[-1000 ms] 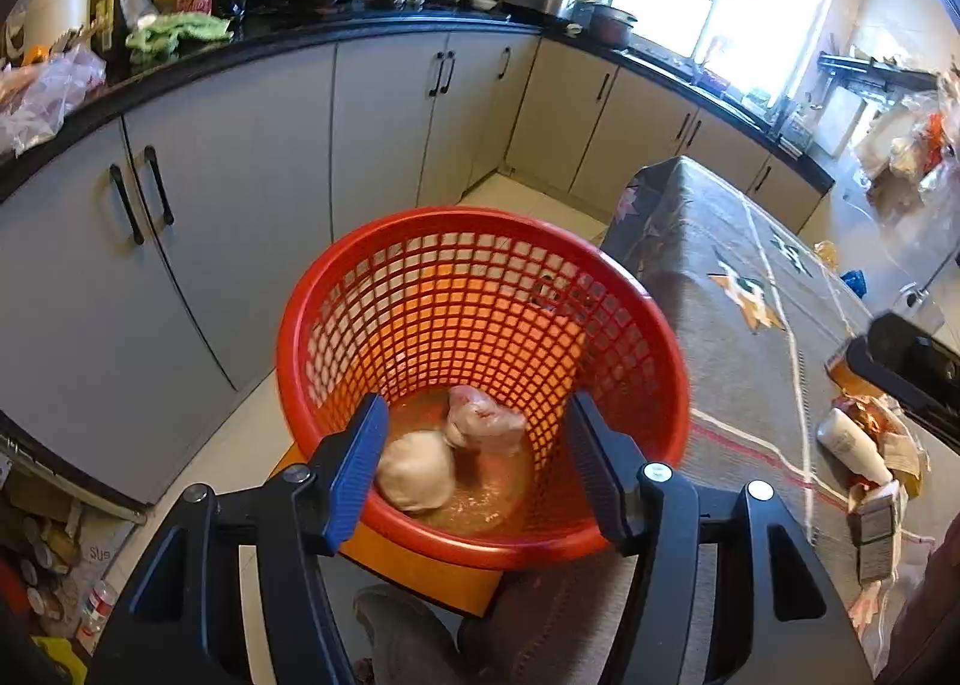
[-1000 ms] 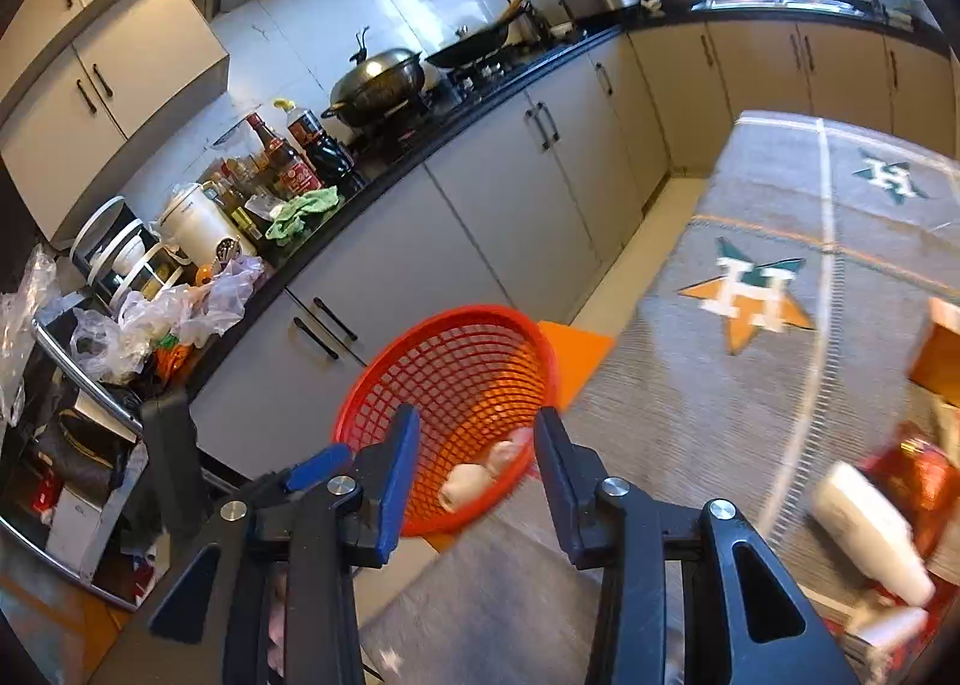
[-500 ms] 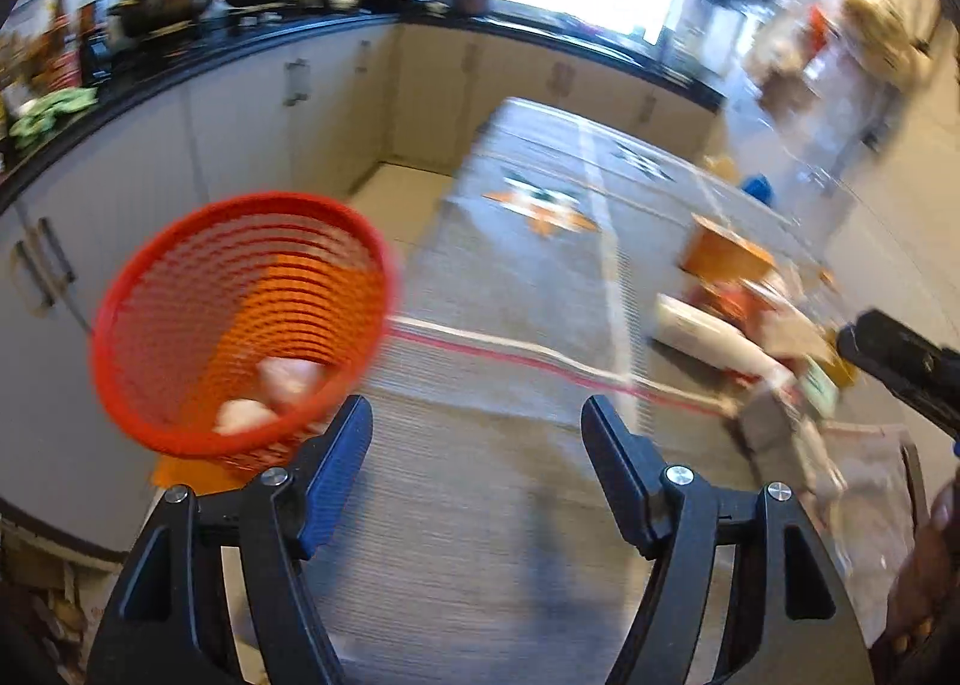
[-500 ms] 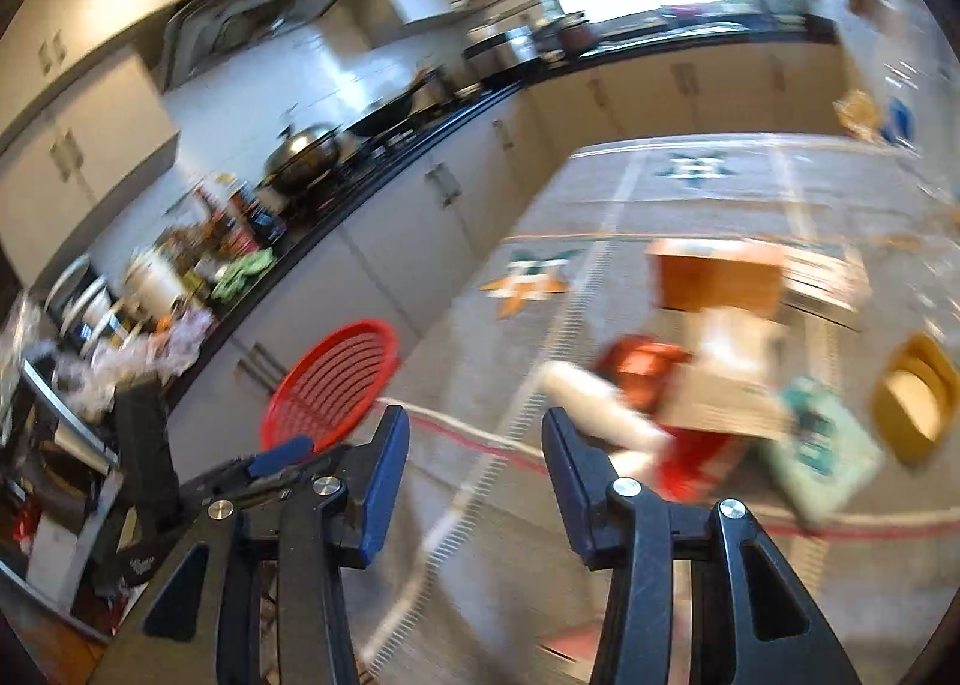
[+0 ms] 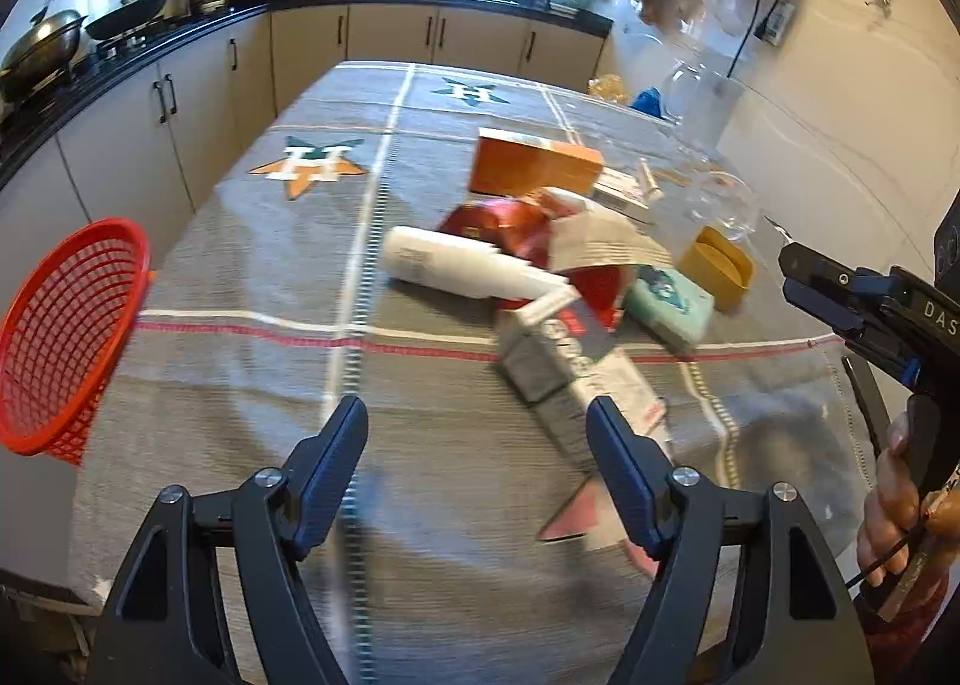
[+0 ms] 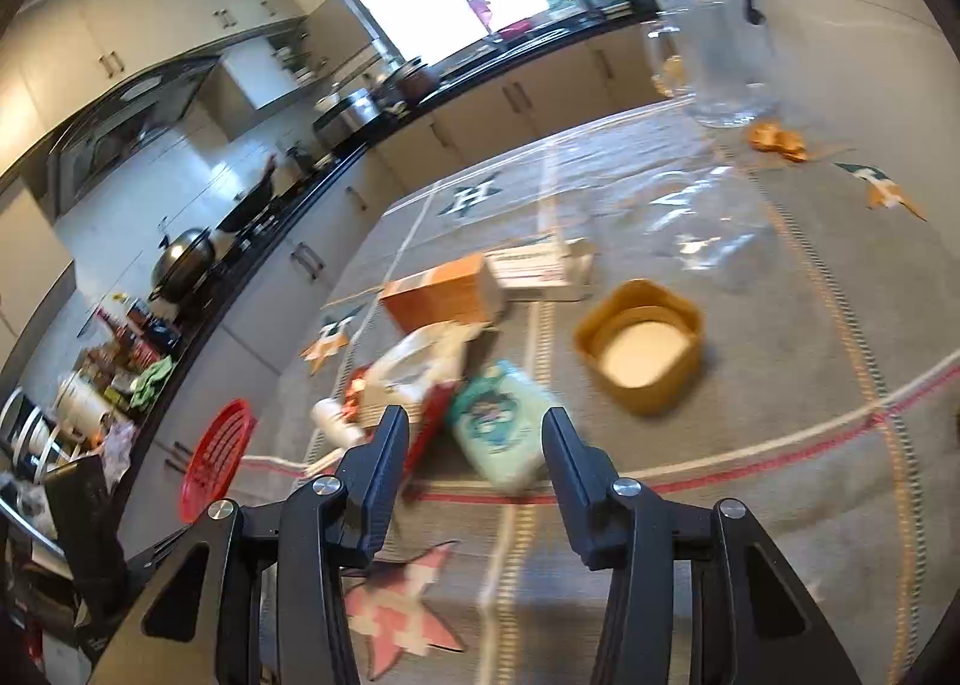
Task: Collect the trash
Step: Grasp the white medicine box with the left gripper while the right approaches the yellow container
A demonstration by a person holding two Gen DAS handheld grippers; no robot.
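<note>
A pile of trash lies on the grey table cloth (image 5: 252,277): a white tube (image 5: 456,265), a red wrapper (image 5: 504,223), an orange box (image 5: 534,162), a grey and white carton (image 5: 564,367) and a teal packet (image 5: 669,301). My left gripper (image 5: 477,439) is open and empty, just short of the carton. My right gripper (image 6: 474,439) is open and empty, with the teal packet (image 6: 504,427) just beyond its fingertips. The red mesh basket (image 5: 60,325) stands off the table's left edge; it also shows in the right wrist view (image 6: 216,457).
A yellow tub (image 6: 642,349) and clear glass jars (image 6: 714,78) stand on the table's right side. Kitchen cabinets (image 5: 180,102) and a counter with pots run along the left and back. The right gripper's body (image 5: 870,313) shows at the right edge.
Both grippers have swung away from the red basket to the trash pile on the table. The basket has slid to the left edge of both views. Both stay open and empty.
</note>
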